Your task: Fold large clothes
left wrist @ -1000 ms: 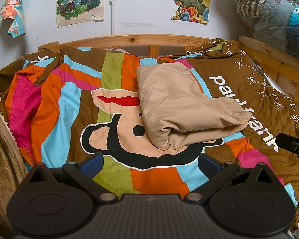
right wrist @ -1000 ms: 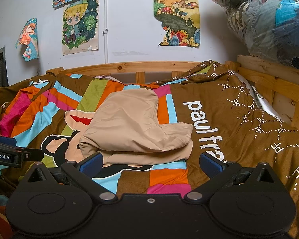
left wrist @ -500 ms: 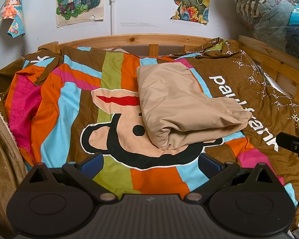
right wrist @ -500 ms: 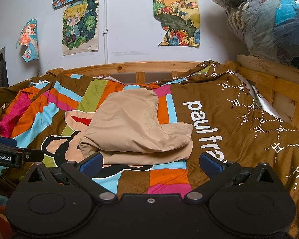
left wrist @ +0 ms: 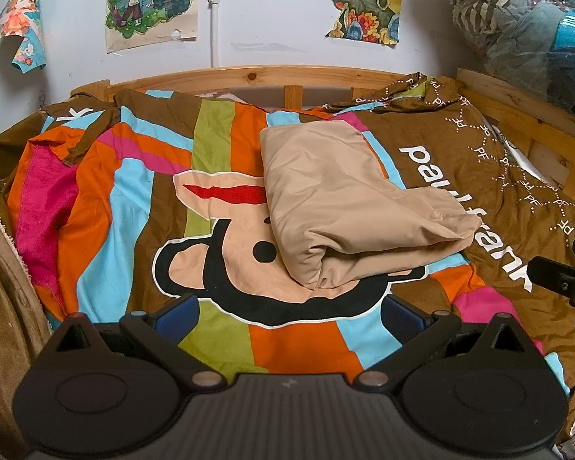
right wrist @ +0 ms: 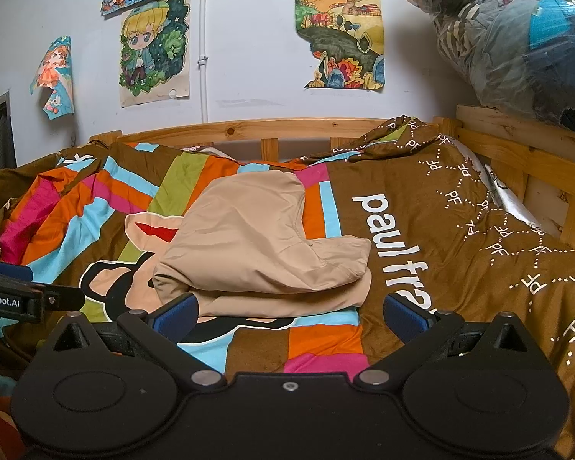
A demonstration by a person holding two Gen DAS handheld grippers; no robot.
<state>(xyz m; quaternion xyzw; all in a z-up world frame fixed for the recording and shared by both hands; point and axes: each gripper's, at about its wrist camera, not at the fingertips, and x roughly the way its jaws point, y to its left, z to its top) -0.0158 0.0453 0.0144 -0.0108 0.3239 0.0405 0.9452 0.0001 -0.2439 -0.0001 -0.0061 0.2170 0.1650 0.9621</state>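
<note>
While nothing has shifted over the last second, both views match the earlier ones. At far left, a brown cloth (left wrist: 4,268) hangs at the bed's edge. The left gripper (left wrist: 289,312) hovers low over the striped duvet (left wrist: 107,207), jaws spread wide and empty. Ahead of it, the beige garment (left wrist: 349,207) lies folded into a compact bundle on the duvet's middle, touched by neither tool. The right gripper (right wrist: 291,312) likewise waits just short of the bundle, jaws apart, nothing between them. Further right runs the wooden bed rail (right wrist: 517,161). Such stillness suggests this fold is finished and released.
</note>
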